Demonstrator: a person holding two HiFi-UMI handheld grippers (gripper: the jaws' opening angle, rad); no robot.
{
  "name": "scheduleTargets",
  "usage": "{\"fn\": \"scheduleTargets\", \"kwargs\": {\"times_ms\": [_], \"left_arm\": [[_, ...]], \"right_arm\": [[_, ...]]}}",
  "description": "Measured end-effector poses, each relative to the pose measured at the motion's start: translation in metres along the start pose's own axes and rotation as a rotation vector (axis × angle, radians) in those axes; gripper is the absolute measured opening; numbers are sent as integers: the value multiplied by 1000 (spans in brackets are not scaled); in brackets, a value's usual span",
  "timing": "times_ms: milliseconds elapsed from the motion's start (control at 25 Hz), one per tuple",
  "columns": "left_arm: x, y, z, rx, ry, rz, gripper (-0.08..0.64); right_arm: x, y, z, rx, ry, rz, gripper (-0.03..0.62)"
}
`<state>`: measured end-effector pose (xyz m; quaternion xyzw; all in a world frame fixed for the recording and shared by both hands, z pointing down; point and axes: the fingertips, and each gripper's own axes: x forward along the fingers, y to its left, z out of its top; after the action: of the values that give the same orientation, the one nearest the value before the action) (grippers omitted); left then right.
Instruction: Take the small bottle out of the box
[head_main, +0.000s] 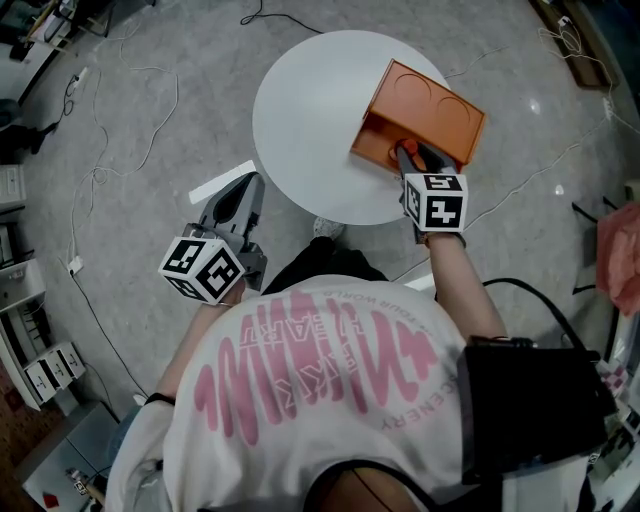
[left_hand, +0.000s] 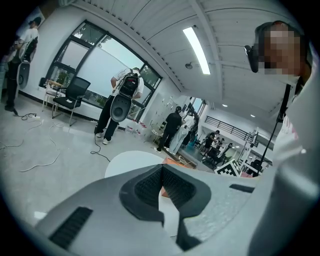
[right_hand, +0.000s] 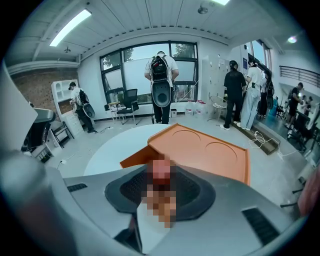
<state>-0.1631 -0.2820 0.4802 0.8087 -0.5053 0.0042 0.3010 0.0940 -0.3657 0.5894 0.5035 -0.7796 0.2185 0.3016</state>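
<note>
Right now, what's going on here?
A person works two handheld grippers at a round white table. The right claw is at the open side of the orange rectangular box, closed on a small pinkish item, apparently the bottle. The left claw hangs shut and empty beside the table.

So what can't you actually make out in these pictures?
1. Inside of the orange box: head view; its top wall and the right gripper cover it.
2. Pinkish thing between the right gripper's jaws: right gripper view; a mosaic patch blurs it, so what it is, and whether it's gripped, is unclear.
3. Most of the white table: left gripper view; the left gripper blocks it.
</note>
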Motion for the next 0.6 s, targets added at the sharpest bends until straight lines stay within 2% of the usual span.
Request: {"fn": "scheduleTargets", "kwargs": {"times_ms": [600], "left_arm": [[-6,-9,0,11,-10,-29,8]], "right_arm": [[-6,-2,0,26,-29,1,123]]}}
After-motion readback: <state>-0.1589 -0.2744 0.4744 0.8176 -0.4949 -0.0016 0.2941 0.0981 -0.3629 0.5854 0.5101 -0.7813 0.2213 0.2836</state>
